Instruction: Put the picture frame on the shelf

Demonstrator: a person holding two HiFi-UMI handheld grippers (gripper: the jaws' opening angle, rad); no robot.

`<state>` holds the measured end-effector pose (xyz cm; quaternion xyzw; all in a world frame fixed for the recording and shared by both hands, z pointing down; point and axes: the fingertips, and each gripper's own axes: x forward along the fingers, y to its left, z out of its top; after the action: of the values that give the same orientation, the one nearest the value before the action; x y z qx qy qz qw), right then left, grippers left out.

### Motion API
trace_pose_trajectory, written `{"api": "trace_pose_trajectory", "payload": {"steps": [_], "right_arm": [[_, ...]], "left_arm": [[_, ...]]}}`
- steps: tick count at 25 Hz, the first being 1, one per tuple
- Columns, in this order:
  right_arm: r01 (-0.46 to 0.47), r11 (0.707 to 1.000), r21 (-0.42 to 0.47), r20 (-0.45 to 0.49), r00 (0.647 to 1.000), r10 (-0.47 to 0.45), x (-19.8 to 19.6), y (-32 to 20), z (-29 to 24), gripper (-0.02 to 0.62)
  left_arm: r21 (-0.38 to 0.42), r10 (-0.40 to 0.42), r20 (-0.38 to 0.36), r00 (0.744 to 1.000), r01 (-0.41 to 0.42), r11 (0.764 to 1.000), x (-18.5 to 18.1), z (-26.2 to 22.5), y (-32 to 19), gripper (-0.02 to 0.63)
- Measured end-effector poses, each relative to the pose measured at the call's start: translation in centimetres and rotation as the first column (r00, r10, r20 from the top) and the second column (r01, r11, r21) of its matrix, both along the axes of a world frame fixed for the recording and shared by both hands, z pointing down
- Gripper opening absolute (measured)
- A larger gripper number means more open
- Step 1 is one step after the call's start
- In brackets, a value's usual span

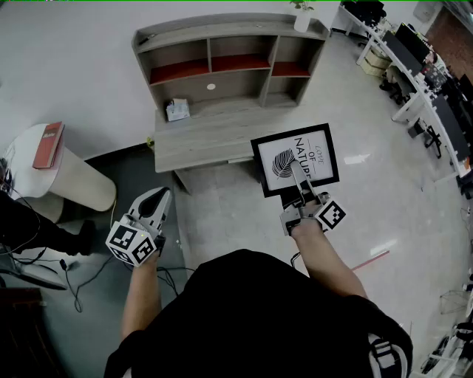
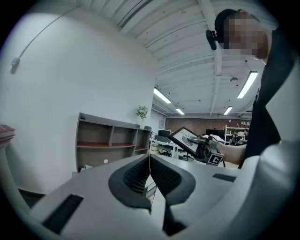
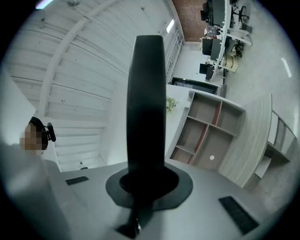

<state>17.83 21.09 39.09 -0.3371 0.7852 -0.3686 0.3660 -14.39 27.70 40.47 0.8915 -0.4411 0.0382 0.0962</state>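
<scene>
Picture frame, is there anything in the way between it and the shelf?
Nothing visible blocks it. The picture frame, held shut in the right gripper, hangs in the air just in front of the shelf. Only a small packet sits at the left of the wide lower board; the rest of that board looks free.

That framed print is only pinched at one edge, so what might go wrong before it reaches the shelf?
The right tongs grip the picture frame at just one edge, so it may swing or slip out. The shelf has narrow compartments; the frame might knock a divider going in. If it goes on top, the potted plant at one end might get bumped.
</scene>
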Motion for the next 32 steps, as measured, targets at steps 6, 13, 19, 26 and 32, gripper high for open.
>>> {"api": "trace_pose_trajectory", "payload": {"steps": [6, 13, 19, 26, 32], "right_arm": [[-0.025, 0.999, -0.026, 0.008, 1.0, 0.025, -0.8, 0.1, -0.1, 0.023], [-0.049, 0.998, -0.029, 0.0, 0.999, 0.049, -1.5, 0.9, -1.4, 0.023], [-0.063, 0.997, -0.039, -0.002, 0.998, 0.062, -4.1, 2.2, -0.1, 0.023], [-0.07, 0.996, -0.048, 0.023, 0.997, 0.071, -5.6, 3.2, 0.9, 0.023], [-0.074, 0.996, -0.058, 0.027, 0.997, 0.076, -5.2, 1.9, 1.6, 0.023]], "left_arm": [[-0.018, 0.035, -0.001, 0.999, -0.035, 0.999, -0.8, 0.3, -0.3, 0.021], [-0.031, 0.064, -0.002, 0.998, -0.064, 0.997, -1.6, -0.6, -0.1, 0.021], [-0.034, 0.076, -0.005, 0.997, -0.076, 0.997, -4.6, 0.5, 0.8, 0.021], [-0.045, 0.086, 0.004, 0.996, -0.085, 0.995, -6.3, 2.2, 1.9, 0.021], [-0.048, 0.078, 0.018, 0.997, -0.077, 0.996, -6.5, 2.6, 0.8, 0.021]]}}
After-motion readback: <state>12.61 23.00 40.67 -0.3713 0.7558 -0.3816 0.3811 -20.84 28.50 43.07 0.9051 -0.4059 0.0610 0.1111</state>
